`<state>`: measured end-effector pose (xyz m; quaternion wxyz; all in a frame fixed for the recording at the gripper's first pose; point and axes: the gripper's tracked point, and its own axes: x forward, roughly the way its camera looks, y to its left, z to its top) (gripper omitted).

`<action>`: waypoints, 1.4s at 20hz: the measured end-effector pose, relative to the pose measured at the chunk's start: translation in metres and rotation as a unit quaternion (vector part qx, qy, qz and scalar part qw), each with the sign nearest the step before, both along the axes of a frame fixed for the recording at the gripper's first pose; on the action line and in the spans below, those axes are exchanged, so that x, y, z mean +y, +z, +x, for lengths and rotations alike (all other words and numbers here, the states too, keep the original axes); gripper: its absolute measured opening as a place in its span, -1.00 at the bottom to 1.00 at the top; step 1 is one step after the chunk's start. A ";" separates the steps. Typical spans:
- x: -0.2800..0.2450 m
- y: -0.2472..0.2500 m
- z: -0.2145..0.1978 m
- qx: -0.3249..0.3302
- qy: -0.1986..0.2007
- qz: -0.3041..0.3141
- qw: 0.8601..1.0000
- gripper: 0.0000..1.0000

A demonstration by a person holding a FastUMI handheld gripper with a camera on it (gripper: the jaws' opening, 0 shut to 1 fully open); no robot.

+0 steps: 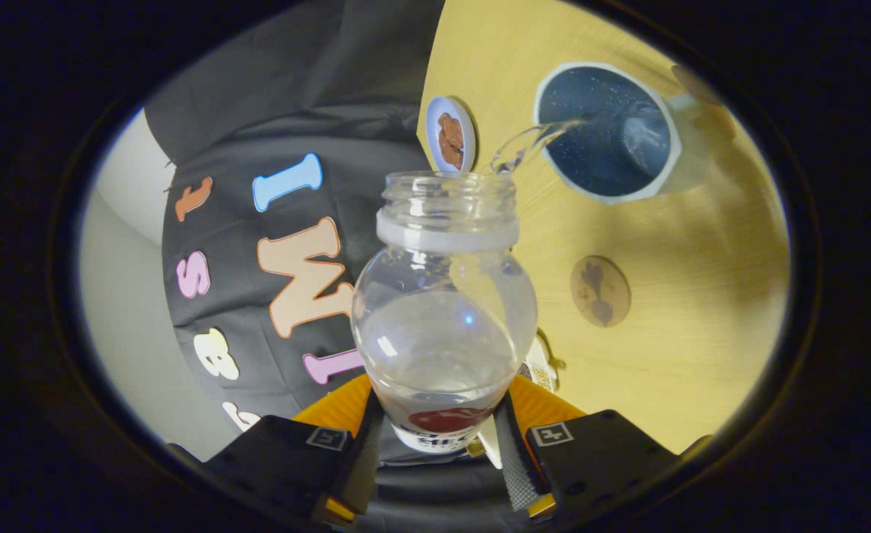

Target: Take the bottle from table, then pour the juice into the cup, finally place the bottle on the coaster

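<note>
The hand-held gripper (435, 437) clamps the clear plastic bottle (444, 311) between both fingers, tipped, its stream falling into the dark blue cup (607, 133) on the yellow wooden counter (702, 296). Pouring is under way; next, I judge, comes righting the bottle and carrying it to the round brown coaster (600, 291) nearby.

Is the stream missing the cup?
No: the stream leaves the mouth of the bottle, held between the shut gripper fingers, and arcs over the cup rim to land inside.
</note>
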<state>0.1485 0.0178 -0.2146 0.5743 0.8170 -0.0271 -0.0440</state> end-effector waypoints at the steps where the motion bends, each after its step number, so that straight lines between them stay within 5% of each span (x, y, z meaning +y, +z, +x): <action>1: 0.000 0.001 0.000 -0.001 0.000 0.002 1.000 0.48; 28: -0.014 0.014 -0.001 -0.015 -0.016 0.067 0.998 0.48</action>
